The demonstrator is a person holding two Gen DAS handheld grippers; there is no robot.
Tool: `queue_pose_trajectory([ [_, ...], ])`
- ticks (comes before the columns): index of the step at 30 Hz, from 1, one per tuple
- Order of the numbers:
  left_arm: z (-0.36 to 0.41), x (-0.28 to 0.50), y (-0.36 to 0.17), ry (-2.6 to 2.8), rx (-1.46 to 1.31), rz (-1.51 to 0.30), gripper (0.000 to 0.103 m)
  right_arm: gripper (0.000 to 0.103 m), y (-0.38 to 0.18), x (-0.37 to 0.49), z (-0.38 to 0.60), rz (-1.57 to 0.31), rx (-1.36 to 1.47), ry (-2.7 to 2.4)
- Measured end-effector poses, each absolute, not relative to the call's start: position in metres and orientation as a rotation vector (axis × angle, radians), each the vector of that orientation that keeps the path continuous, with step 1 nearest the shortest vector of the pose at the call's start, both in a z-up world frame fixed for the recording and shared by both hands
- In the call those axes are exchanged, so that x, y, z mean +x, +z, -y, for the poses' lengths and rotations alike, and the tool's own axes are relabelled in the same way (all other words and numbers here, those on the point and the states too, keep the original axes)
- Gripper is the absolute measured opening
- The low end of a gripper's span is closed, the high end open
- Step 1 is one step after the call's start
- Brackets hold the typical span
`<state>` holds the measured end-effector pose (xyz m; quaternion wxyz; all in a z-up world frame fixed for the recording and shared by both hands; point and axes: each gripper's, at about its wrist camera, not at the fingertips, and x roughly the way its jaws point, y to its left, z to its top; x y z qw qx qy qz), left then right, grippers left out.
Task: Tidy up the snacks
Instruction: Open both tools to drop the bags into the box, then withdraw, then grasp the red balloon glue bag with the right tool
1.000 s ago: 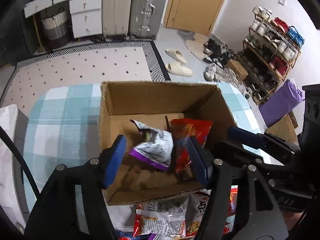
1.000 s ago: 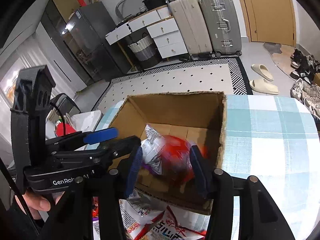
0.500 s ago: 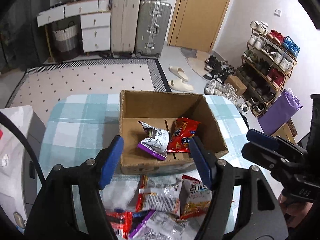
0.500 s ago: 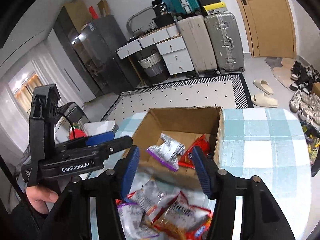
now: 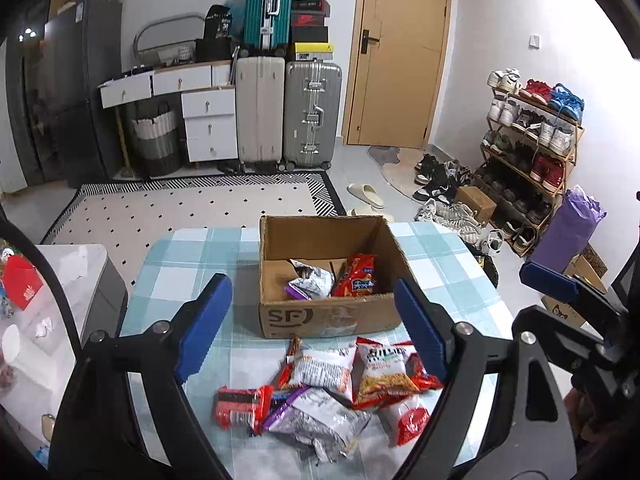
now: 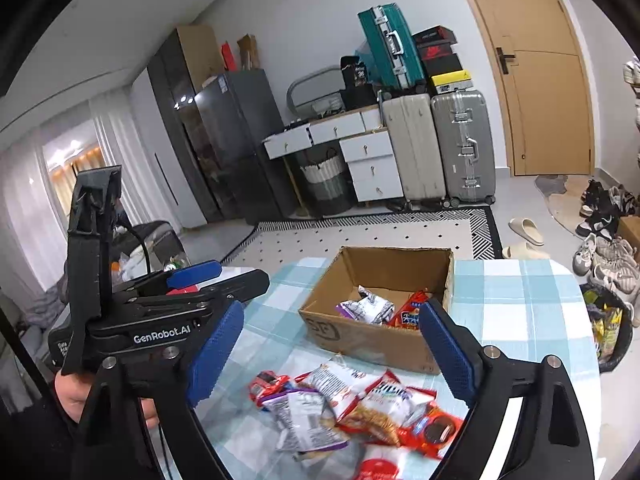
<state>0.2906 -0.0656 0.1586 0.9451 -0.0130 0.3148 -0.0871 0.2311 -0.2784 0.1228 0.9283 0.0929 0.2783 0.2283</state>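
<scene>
Bench [image 5: 192, 264]: covered in a teal-and-white checked cloth; it carries the cardboard box and the snacks.
Cardboard box [image 5: 328, 318]: the landmark; open-topped, standing upright near the middle of the bench, with printed letters on its near wall.
Loose snack pile [image 5: 328, 388]: lies on the bench just in front of the box's near wall, packets overlapping one another in red, white, purple and orange.
Left tongs [image 5: 310, 330]: hang above the bench on the near side of the box, blue pads spread wide and gripping nothing; the pile shows between them.
Right tongs [image 6: 332, 350]: also on the near side of the box, spread wide with nothing between the pads; in the right wrist view the box sits beyond the gap and the pile below it.
Red packet [image 5: 356, 276]: inside the box, leaning toward its right part, touching the white-and-purple packet.
White-and-purple packet [image 5: 310, 282]: inside the box, crumpled, just left of the red packet.
Holder's hand [image 6: 74, 398]: seen in the right wrist view, wrapped around the left tool's handle, well to the left of the box.
</scene>
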Motion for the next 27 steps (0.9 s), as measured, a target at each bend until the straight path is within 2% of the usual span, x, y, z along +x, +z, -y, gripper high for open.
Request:
queue_pose_trajectory([
  [13,0.037,0.202,0.159,-0.162,-0.136,-0.579,0.085,0.102,0.122,0.164,0.289,-0.477,0.263,0.464],
  [16,0.03,0.183,0.156,-0.14,-0.14,-0.541,0.093,0.102,0.117,0.152,0.292,-0.436,0.238,0.461],
  [17,0.027,0.179,0.153,-0.137,-0.139,-0.529,0.099,0.102,0.115,0.148,0.293,-0.427,0.233,0.46],
  [18,0.025,0.173,0.151,-0.138,-0.14,-0.519,0.102,0.102,0.111,0.144,0.295,-0.422,0.23,0.455],
  [22,0.017,0.148,0.138,-0.128,-0.155,-0.466,0.102,0.103,0.09,0.136,0.302,-0.44,0.235,0.419],
  [27,0.013,0.15,0.101,-0.118,-0.166,-0.522,0.102,0.103,0.059,0.133,0.305,-0.503,0.214,0.384],
])
